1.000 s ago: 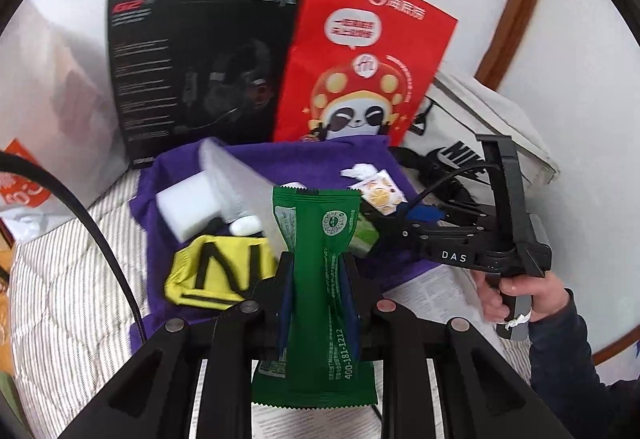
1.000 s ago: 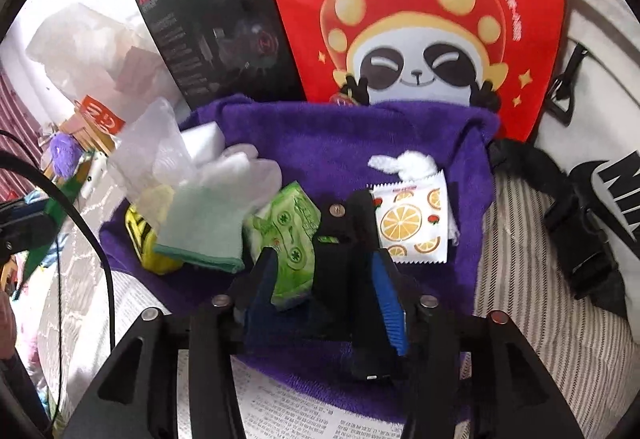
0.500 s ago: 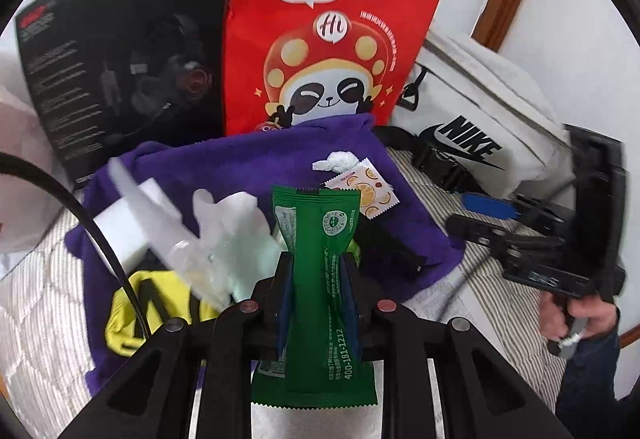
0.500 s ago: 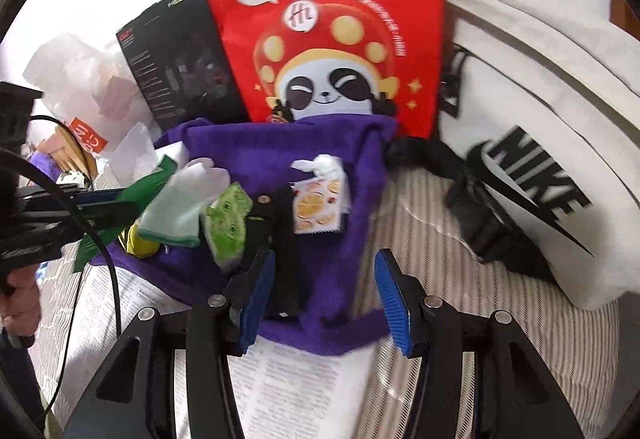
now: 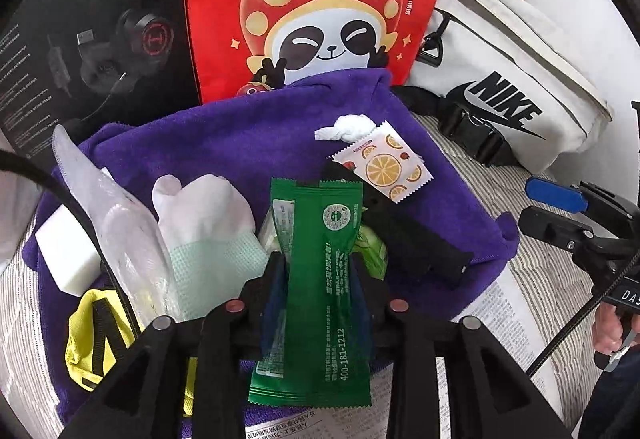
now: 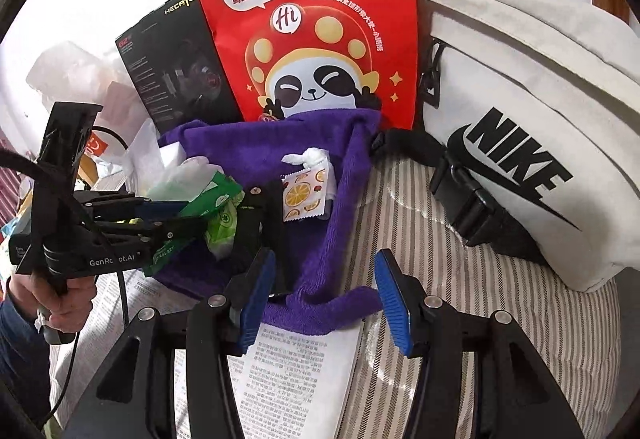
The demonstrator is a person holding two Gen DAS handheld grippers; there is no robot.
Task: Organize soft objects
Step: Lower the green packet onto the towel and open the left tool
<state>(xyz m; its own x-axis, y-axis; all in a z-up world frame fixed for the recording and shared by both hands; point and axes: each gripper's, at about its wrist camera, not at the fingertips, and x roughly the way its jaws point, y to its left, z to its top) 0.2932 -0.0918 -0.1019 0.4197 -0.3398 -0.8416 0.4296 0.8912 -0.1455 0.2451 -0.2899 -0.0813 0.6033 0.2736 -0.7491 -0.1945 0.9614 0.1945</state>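
Left gripper (image 5: 316,279): fingers clamped on the green sachet (image 5: 320,279), held upright above the purple towel (image 5: 248,135). Right gripper (image 6: 326,295): fingers spread apart, grasping nothing, over the towel's near edge. Orange-print sachet (image 5: 384,167) and white glove (image 5: 208,207) lie on the towel.

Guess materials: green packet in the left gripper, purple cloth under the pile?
green packet: likely glossy plastic film; shows sheen, creases and crimped serrated ends where the left gripper pinches it.
purple cloth: apparently matte terry or microfibre; fuzzy nap, soft folds.
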